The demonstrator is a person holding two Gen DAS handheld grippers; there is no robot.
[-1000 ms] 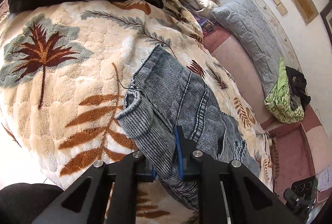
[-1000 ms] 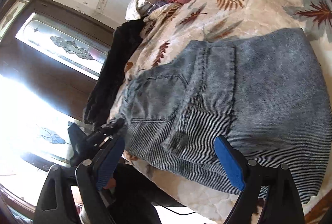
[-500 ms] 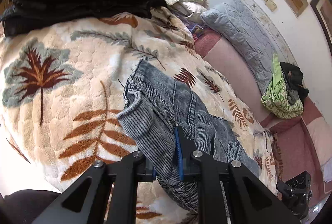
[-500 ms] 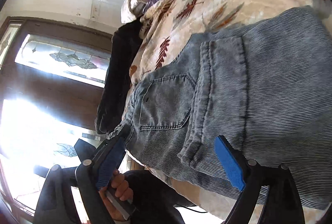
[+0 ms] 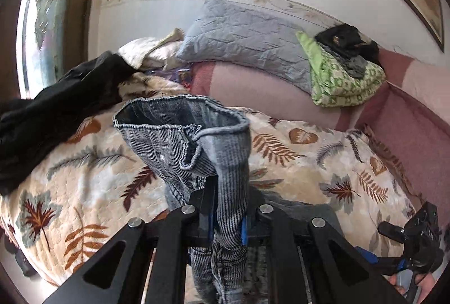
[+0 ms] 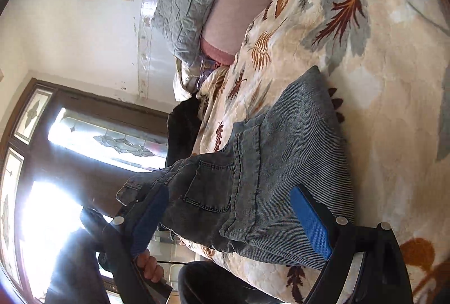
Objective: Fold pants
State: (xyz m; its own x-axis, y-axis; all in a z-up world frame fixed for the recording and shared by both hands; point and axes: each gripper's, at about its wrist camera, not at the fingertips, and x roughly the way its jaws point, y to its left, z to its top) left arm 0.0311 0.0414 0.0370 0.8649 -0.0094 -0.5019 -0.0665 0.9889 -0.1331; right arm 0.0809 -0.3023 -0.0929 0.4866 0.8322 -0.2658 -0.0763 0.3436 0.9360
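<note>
The left tool [image 5: 227,215] is clamping a bunched fold of the grey-blue striped denim pants [image 5: 194,140], its blue pads mostly buried in the cloth; the open hem is gaping toward twelve o'clock above the cream leaf-patterned plush blanket [image 5: 309,163] on the bed. The right tool [image 6: 233,219] is standing wide, gripping nothing, its pads straddling the pants' waist and back pocket on the blanket. A hand [image 6: 149,266] at seven o'clock is half hidden behind the finger; window glare is washing out that corner

Grey denim pants [image 6: 295,157] on bed (leg end lifted).
</note>
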